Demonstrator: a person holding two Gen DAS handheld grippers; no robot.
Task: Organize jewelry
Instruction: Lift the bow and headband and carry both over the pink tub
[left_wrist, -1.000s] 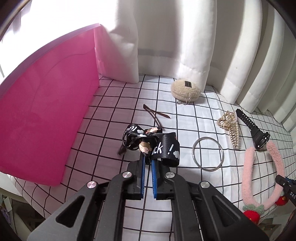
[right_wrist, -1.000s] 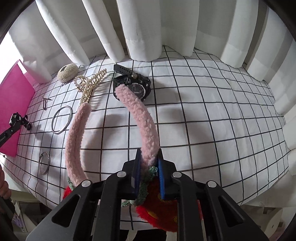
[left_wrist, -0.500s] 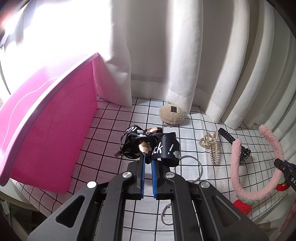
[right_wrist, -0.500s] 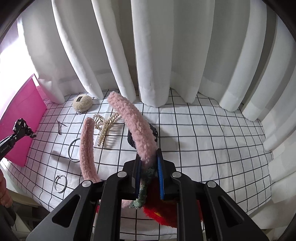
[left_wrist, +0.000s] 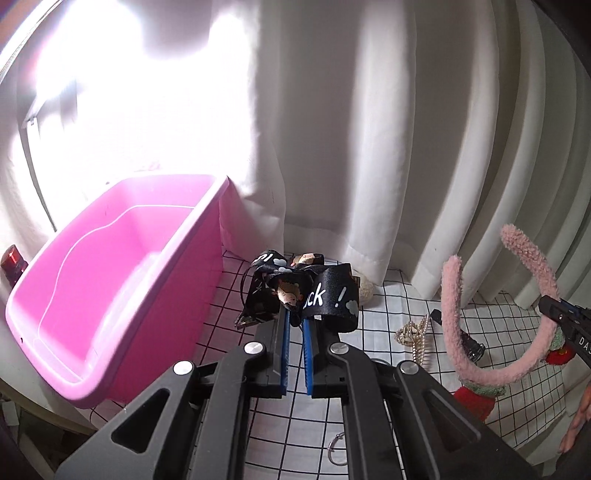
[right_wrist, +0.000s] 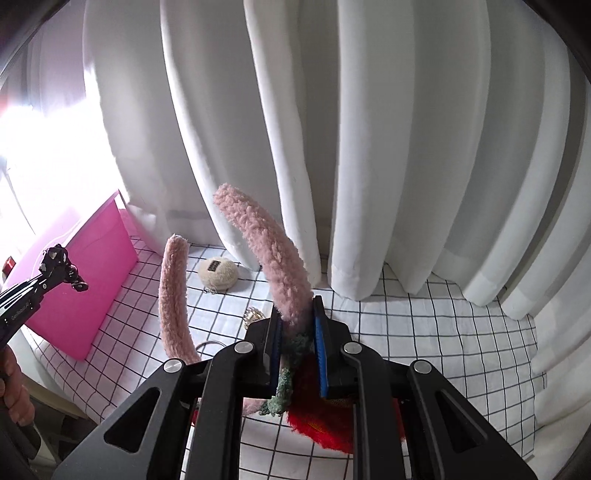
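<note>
between closed fingers (left_wrist: 281, 334): bow (left_wrist: 306, 291), headband (right_wrist: 273, 258)

Pink bin (left_wrist: 122, 295); black printed ribbon (left_wrist: 314, 291); pink fuzzy headband (right_wrist: 266, 251)

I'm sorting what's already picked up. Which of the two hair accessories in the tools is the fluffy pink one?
The pink fuzzy headband, clamped in the right tool. The left tool holds a black printed bow clip, flat ribbon with white lettering, not fluffy.
</note>
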